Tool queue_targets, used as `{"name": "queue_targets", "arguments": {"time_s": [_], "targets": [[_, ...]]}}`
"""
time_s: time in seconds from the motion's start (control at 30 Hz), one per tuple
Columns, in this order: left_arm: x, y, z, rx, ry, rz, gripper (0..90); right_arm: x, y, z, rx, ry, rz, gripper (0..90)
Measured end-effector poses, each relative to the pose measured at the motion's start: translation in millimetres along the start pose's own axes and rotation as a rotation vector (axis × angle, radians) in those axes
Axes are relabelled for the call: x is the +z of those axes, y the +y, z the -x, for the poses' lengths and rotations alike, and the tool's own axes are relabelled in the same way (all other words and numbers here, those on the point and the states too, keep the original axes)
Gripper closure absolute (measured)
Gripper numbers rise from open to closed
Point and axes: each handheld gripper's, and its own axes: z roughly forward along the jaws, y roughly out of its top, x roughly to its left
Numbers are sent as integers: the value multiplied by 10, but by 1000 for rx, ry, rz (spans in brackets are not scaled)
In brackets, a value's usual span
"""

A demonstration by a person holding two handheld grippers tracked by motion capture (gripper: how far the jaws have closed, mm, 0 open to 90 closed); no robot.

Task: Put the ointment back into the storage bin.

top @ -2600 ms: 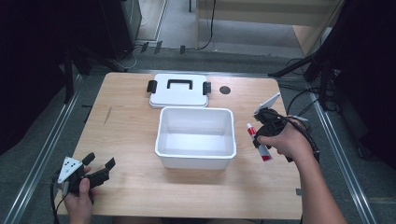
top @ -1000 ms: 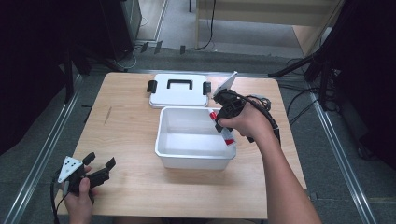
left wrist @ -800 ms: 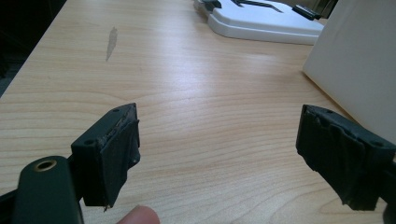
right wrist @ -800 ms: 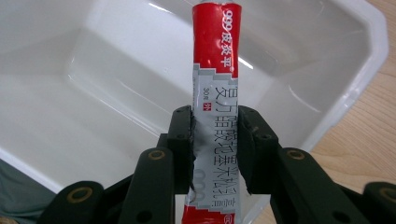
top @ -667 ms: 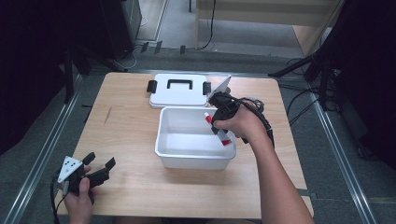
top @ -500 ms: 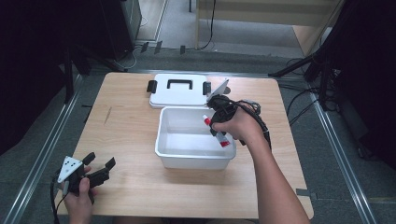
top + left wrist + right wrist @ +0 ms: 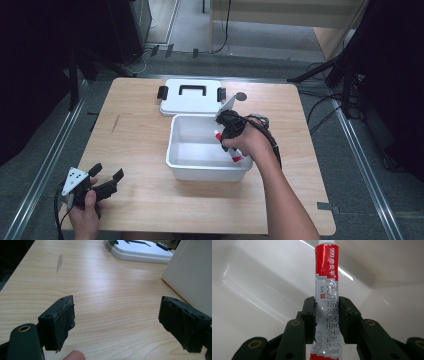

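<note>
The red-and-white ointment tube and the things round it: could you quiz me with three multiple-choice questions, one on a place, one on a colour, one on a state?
1. Where does the white lid lie?
A. on the table behind the white bin
B. on the bin
C. on the floor

2. What colour is the ointment tube?
A. blue
B. red and white
C. green

3. How do the left tongs stand?
A. shut on the lid
C. shut on the tube
B. open, holding nothing

Answers: 1 A, it lies flat on the wood beyond the white bin. 2 B, red top, white printed body. 3 B, bare table shows between the jaws; the right tongs clamp the tube over the bin.
</note>
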Motion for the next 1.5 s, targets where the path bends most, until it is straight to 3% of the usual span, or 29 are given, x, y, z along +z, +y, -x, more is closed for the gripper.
{"name": "queue_targets", "arguments": {"time_s": [0.03, 0.13, 0.33, 0.4, 0.73, 0.87, 1.1, 1.27, 1.3, 1.4, 1.5], "targets": [[0, 0, -1, 0, -2, -1, 144, 63, 1, -5, -23, -26, -8, 699], [0, 1, -1, 0, -2, -2, 144, 138, 2, -18, -24, -57, -21, 699], [0, 1, -1, 0, -2, -2, 144, 227, 13, -34, -12, -82, -41, 698], [1, 1, -2, 0, -3, -3, 144, 270, 18, -56, -32, -102, -50, 699], [1, 1, -3, -1, -4, -3, 144, 277, 15, -60, -40, -88, -44, 699], [1, 1, -3, 0, -3, -4, 144, 246, 3, -56, -75, -79, -20, 684], [2, 1, -4, 1, -2, -5, 144, 132, -22, -73, -136, -60, 43, 433], [1, 1, -3, 0, -2, -4, 144, 52, -41, -67, -133, -63, 57, 345], [1, 1, -2, 0, -2, -4, 144, 10, -53, -63, -131, -64, 63, 278], [2, 1, -2, 1, -1, -5, 144, -34, -69, -69, -135, -63, 67, 221], [1, 1, -3, 1, -1, -5, 144, -152, -106, -101, -140, -47, 91, 86]]}}
